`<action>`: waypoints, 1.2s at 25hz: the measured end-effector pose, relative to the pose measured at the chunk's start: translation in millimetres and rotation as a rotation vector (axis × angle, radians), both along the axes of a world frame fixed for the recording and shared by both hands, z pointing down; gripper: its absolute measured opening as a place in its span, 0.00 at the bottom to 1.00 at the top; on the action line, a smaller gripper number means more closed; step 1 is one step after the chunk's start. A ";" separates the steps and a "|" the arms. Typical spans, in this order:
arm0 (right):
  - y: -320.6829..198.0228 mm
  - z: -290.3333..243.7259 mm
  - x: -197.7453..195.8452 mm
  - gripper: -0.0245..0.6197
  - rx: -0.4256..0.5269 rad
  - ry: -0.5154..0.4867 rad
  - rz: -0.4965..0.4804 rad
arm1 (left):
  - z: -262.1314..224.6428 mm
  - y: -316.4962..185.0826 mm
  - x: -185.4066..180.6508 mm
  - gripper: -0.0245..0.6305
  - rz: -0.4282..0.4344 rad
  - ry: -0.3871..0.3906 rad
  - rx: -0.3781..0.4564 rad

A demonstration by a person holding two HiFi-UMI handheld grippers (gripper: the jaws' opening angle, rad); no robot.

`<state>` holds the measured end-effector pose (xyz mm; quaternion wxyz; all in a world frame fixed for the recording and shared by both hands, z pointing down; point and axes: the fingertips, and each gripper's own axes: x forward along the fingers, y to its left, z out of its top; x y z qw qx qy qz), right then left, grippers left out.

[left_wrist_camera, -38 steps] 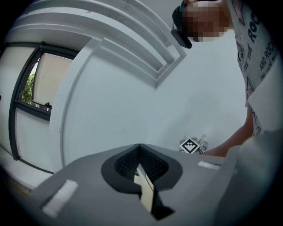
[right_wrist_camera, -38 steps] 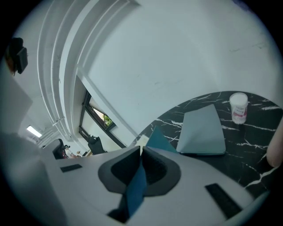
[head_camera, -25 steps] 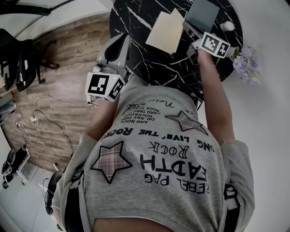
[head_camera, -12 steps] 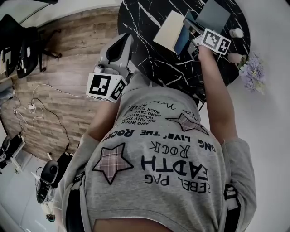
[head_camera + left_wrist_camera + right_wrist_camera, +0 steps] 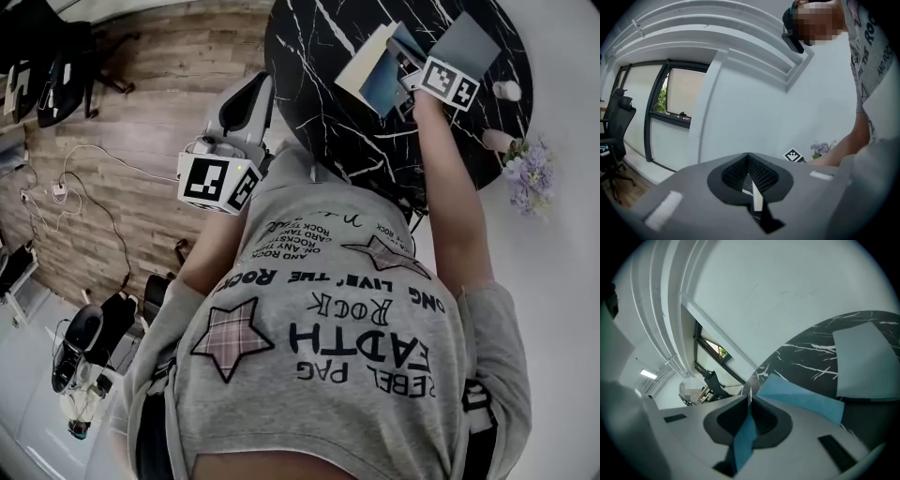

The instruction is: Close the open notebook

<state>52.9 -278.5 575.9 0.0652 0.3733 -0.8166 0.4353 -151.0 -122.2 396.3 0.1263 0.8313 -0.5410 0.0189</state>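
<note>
Blue-faced cream notebook cover [image 5: 801, 399] you are pinching, raised, in your right tool [image 5: 749, 404]; flat grey half [image 5: 867, 362] is lying rightward

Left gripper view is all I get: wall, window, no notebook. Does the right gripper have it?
Observer: Yes, the right gripper is shut on the notebook's blue cover.
Operator: Cover raised or flat?
Observer: Raised. In the head view it stands tilted up off the black marble table, cream inside facing left.
Operator: And the other half?
Observer: The grey half lies flat on the table, to the right of the raised cover.
</note>
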 end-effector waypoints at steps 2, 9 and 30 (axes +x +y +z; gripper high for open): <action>-3.1 8.3 -6.5 0.08 -0.016 -0.003 -0.008 | 1.2 1.2 -3.0 0.04 -0.014 -0.002 -0.004; 5.0 40.1 -24.6 0.08 -0.091 -0.011 -0.046 | 1.6 4.8 -10.5 0.04 -0.048 -0.004 -0.006; 53.3 75.2 -31.1 0.08 -0.213 0.320 -0.252 | -4.3 7.5 8.1 0.04 -0.013 -0.028 0.006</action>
